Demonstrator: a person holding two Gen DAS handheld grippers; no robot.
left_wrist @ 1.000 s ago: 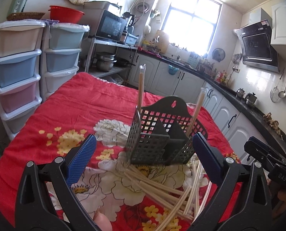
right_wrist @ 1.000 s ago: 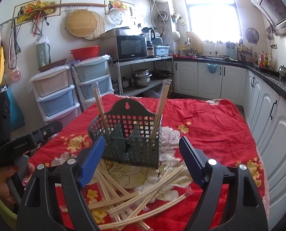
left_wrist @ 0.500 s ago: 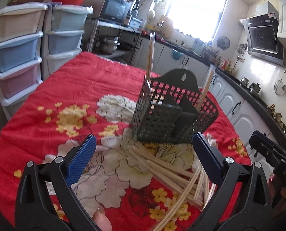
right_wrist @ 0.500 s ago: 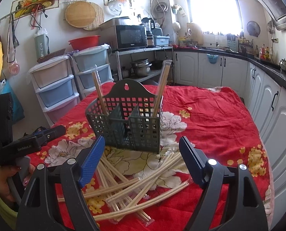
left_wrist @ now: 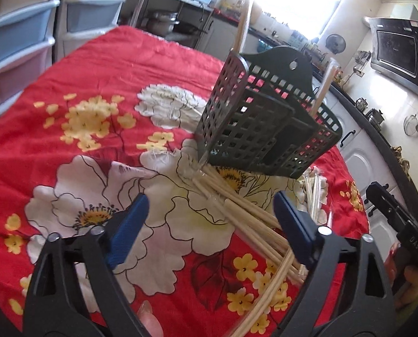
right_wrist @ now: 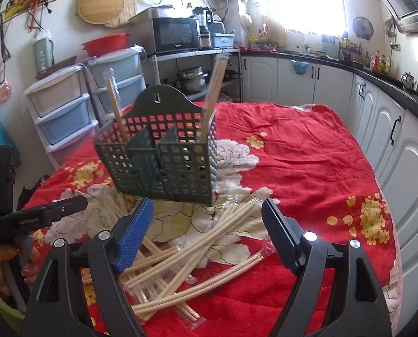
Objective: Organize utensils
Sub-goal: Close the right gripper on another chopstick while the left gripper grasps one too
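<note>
A dark green perforated utensil basket [left_wrist: 265,123] [right_wrist: 164,163] stands on the red floral cloth. One wrapped pair of chopsticks [right_wrist: 113,101] leans in its left compartment and another [right_wrist: 216,84] in its right. In front of the basket lies a loose pile of pale chopsticks [left_wrist: 251,219] [right_wrist: 197,247], some in clear wrappers. My left gripper [left_wrist: 209,216] hovers over the pile's left end. Its jaws are closing, and the pads touch nothing. My right gripper [right_wrist: 207,219] stays open above the pile, just short of the basket.
The red cloth [right_wrist: 307,168] covers the whole table. Stacked plastic drawers [right_wrist: 62,112] stand beyond its far left edge, and white cabinets [right_wrist: 400,146] run along the right. A hand holds the left gripper's black handle [right_wrist: 40,216] at the left of the right wrist view.
Both grippers have sunk toward the table and tipped further down, so the chopstick pile lies closer under them. The left gripper's blue fingers have come closer together.
</note>
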